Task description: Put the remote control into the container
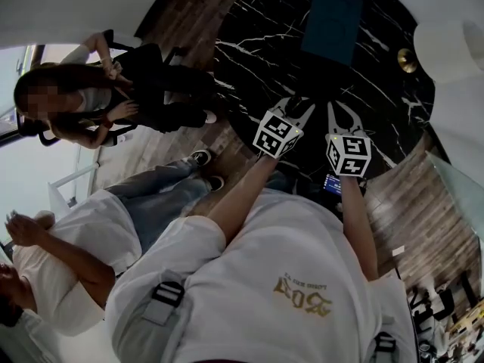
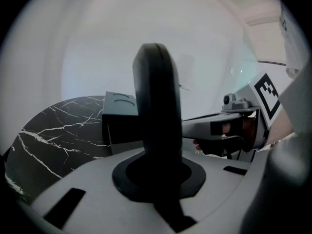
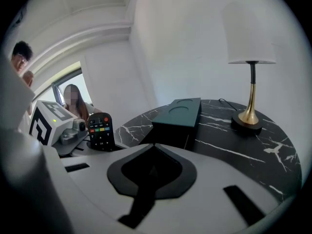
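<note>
In the head view, the left gripper (image 1: 301, 108) and right gripper (image 1: 333, 107) hang over the black marble table (image 1: 249, 51), short of the teal container (image 1: 333, 25). The left gripper view shows its jaws clamped on the upright remote control (image 2: 157, 106), with the container just behind. The right gripper view shows its jaws closed on nothing.

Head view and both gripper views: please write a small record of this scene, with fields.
left gripper: shut on the remote control, held upright
right gripper: holds nothing
container: dark green box on the table, remote not inside
table: round, black marble, white veins
lamp: on the table, apart from the container
</note>
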`<state>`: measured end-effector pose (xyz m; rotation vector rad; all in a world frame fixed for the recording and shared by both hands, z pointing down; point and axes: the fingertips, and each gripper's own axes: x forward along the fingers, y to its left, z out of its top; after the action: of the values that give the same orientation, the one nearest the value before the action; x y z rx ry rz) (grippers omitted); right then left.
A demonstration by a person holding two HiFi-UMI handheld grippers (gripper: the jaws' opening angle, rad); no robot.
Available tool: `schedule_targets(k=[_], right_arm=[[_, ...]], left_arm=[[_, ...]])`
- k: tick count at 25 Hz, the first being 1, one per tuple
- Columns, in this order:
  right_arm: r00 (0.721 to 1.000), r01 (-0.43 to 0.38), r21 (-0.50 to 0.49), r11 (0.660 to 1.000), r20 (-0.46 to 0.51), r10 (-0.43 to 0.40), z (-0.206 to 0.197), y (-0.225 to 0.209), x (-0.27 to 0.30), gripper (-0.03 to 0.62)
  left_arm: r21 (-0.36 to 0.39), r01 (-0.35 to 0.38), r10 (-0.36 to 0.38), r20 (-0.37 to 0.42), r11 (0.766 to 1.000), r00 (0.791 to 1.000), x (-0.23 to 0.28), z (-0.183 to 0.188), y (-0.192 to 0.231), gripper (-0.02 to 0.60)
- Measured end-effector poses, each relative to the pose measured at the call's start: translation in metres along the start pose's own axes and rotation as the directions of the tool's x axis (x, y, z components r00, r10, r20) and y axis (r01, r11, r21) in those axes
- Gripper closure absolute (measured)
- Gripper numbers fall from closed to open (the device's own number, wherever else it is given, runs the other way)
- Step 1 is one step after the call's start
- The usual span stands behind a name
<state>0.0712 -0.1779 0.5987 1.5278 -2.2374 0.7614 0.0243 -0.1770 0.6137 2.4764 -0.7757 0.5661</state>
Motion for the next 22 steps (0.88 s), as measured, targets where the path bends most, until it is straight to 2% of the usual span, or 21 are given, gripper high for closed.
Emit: schedule_targets(k=[5,13,22], right_arm=[[0.999,-0.004,-0.006,1.0,-0.035,0.004,-0.006,-0.001,0.006,0.583],[0.984,-0.029,0.019,0.999,-0.173,0.032,-0.041,0.0,0.016,0.583],[0.977,-0.042,0.027,0.999,-0.21,0.047,-0.048,0.002,0.022,0.583]], left_arm=[[-0.004,0.014,-0.014,-0.005,1.0,1.0,0.004,-0.006,0.001,0.558],[-0.011,0.005,-0.006,-0.046,1.0,0.999,0.008,-0.012,0.005,0.558],[-0.026,-0.002,0.0,-0.087,1.0,0.996,0.011,-0.015,0.007,0.558]])
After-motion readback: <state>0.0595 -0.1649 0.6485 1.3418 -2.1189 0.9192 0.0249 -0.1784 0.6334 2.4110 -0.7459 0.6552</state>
